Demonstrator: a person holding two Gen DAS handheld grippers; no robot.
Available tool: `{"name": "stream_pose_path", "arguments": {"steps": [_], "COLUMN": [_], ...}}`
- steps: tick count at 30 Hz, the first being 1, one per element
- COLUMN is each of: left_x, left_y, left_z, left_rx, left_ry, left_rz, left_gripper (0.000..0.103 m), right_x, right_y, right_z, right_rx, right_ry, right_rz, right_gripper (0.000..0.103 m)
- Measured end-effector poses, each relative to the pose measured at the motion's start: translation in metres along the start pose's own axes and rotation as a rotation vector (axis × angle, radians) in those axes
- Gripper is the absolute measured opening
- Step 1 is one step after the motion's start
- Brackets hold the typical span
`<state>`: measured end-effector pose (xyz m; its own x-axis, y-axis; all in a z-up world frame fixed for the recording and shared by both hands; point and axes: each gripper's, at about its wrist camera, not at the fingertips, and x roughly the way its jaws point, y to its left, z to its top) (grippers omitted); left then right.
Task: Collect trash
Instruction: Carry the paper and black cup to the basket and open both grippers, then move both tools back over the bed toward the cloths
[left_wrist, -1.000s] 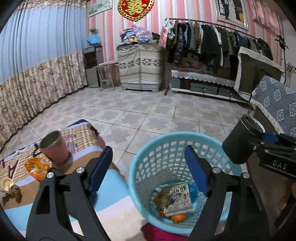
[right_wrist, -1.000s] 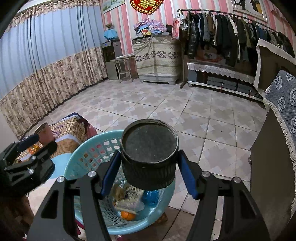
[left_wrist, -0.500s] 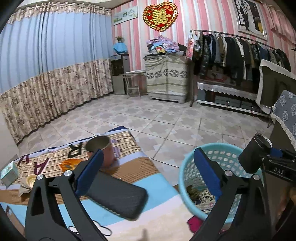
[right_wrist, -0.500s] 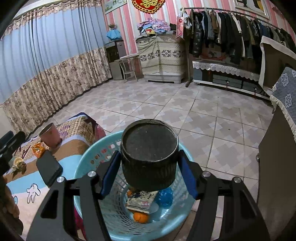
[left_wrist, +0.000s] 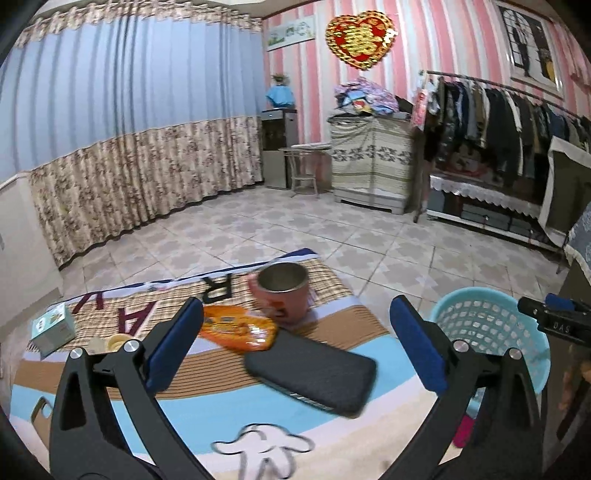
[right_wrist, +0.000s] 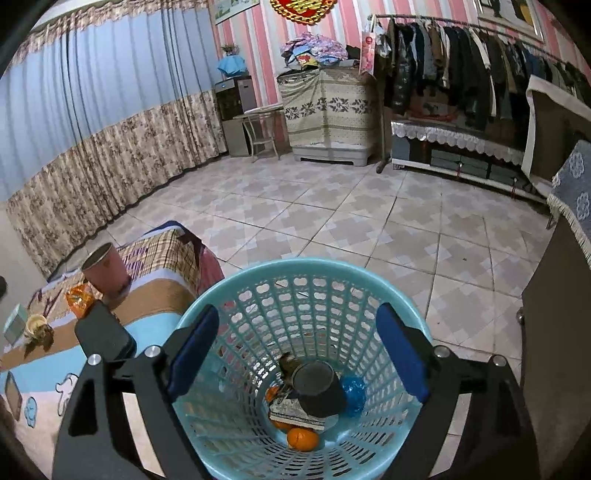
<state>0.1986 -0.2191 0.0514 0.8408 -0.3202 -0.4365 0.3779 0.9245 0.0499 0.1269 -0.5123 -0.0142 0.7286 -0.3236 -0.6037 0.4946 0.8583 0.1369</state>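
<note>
The right gripper (right_wrist: 297, 356) hangs over the turquoise basket (right_wrist: 236, 295), its jaws having just been opening and now wide with nothing between them; below them the dark cup (right_wrist: 317, 387) lies in the basket bottom on a printed packet (right_wrist: 291, 410), beside 1 orange (right_wrist: 303, 438) and a blue wrapper (right_wrist: 352, 393). The left gripper (left_wrist: 295, 341) is also spread wide and empty, jaws just opened further, pointing down at the bed (left_wrist: 207, 410) (a striped, lettered cover). Ahead between its fingers lie an orange snack bag (left_wrist: 238, 328), a pink cup (left_wrist: 282, 293) standing behind it, and a black phone-like slab (left_wrist: 310, 373) touching the bag.
</note>
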Motion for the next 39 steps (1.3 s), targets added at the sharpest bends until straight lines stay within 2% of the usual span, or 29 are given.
{"name": "stream_pose_path", "arguments": {"steps": [2, 9, 17, 20, 25, 28, 33, 39], "left_x": [-0.005, -0.014, -0.003, 0.008, 0.015, 0.021, 0.029, 0.030], "left_y": [0.018, 0.097, 0.193, 0.229, 0.267, 0.287, 0.302, 0.338], "left_z": [-0.002, -0.018, -0.042, -0.047, -0.057, -0.065, -0.069, -0.079], "left_rx": [-0.003, -0.070, -0.141, -0.195, -0.242, -0.314, -0.284, -0.341], "left_ry": [-0.012, -0.007, 0.043, 0.105, 0.135, 0.160, 0.192, 0.205], "left_rz": [0.031, 0.116, 0.245, 0.277, 0.323, 0.297, 0.374, 0.408], "left_gripper": [0.098, 0.098, 0.098, 0.098, 0.098, 0.098, 0.098, 0.098], "right_x": [-0.002, 0.000, 0.011, 0.014, 0.025, 0.031, 0.040, 0.050], "right_y": [0.008, 0.045, 0.127, 0.163, 0.231, 0.267, 0.309, 0.365], "right_z": [-0.001, -0.010, -0.021, -0.022, -0.028, -0.034, -0.045, -0.072], "right_rx": [-0.012, -0.005, -0.082, -0.111, -0.179, -0.234, -0.285, -0.376], "right_ry": [-0.012, -0.028, -0.022, -0.019, -0.004, 0.009, 0.026, 0.072], "right_rz": [-0.011, 0.013, 0.063, 0.098, 0.169, 0.195, 0.252, 0.341], "right_gripper": [0.095, 0.095, 0.095, 0.095, 0.095, 0.095, 0.095, 0.095]}}
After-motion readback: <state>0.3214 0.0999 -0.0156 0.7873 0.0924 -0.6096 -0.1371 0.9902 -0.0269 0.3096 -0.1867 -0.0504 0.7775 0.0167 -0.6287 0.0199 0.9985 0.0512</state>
